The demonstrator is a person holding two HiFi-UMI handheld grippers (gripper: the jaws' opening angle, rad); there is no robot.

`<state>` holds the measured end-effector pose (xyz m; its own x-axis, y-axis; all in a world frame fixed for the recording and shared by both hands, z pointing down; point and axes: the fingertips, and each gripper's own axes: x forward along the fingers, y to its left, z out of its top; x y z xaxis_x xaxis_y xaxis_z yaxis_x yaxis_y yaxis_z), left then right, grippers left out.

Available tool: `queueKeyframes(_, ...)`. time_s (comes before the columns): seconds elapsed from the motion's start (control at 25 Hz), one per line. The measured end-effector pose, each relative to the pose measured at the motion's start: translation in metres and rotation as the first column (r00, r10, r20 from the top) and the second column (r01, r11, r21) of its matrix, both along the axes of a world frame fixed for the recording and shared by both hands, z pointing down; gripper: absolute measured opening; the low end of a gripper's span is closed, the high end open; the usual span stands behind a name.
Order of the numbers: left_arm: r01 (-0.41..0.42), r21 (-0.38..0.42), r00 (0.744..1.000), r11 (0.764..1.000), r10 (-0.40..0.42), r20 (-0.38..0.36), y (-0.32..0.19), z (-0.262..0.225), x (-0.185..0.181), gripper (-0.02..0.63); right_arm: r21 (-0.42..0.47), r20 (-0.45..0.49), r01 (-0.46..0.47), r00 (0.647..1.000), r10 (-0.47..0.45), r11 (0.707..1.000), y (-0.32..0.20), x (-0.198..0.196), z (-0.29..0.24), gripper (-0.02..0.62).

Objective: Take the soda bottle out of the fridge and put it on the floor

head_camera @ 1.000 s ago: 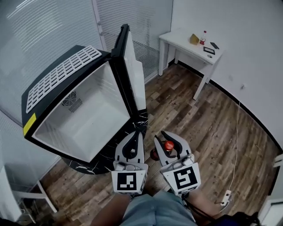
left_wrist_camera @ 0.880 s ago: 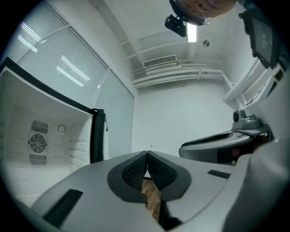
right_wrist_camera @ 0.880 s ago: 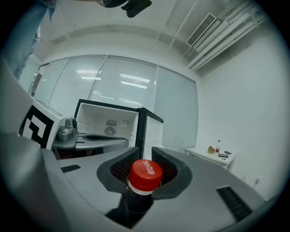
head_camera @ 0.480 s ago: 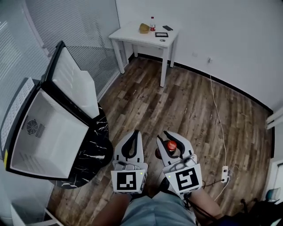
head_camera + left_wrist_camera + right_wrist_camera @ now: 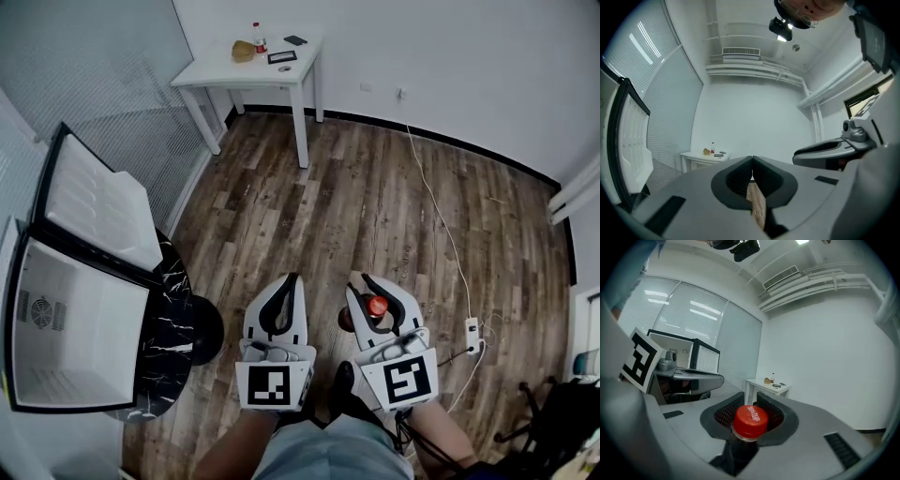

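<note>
Soda bottle [image 5: 751, 420]: your right gripper [image 5: 751, 401] clamps its neck above the floor [image 5: 375, 187]; your left gripper [image 5: 752, 160] is closed, empty.

The room is bright. A ceiling light [image 5: 802, 242] glows white, and stripes of glare lie on the glass wall [image 5: 701, 310]. Both gripper views bend round at dark edges. The far table [image 5: 705, 154] looks perhaps blurry.

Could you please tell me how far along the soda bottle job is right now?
Done: the soda bottle is out of the open fridge. In hand: the right gripper is shut on its neck, above the floor. Left: setting it down on the floor and letting go.
</note>
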<state>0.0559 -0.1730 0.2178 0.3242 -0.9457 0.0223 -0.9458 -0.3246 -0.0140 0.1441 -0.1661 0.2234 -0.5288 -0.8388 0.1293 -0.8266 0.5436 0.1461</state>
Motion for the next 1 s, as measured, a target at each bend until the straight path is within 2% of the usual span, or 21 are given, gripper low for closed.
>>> queueKeyframes(0.08, -0.021, -0.011, 1.0, 1.0, 0.021, -0.022, -0.005, 0.006, 0.016, 0.017, -0.004, 0.003, -0.025, 1.0, 0.025, 1.0, -0.003, 0.014, 0.009, 0.098)
queueKeyframes(0.24, -0.073, -0.014, 0.997, 0.997, 0.073, -0.003, -0.014, 0.025, 0.046, 0.015, -0.038, 0.019, -0.087, 0.996, 0.087, 0.996, -0.009, 0.043, 0.033, 0.098)
queueKeyframes(0.44, -0.104, -0.087, 0.994, 0.991, 0.103, -0.023, -0.025, 0.068, 0.067, 0.015, -0.074, 0.012, -0.13, 0.991, 0.132, 0.989, -0.019, 0.066, 0.074, 0.097)
queueKeyframes(1.0, -0.175, -0.177, 0.984, 0.969, 0.176, -0.01, -0.051, 0.186, 0.091, 0.015, -0.178, -0.01, -0.183, 0.983, 0.185, 0.967, -0.04, 0.091, 0.2, 0.089)
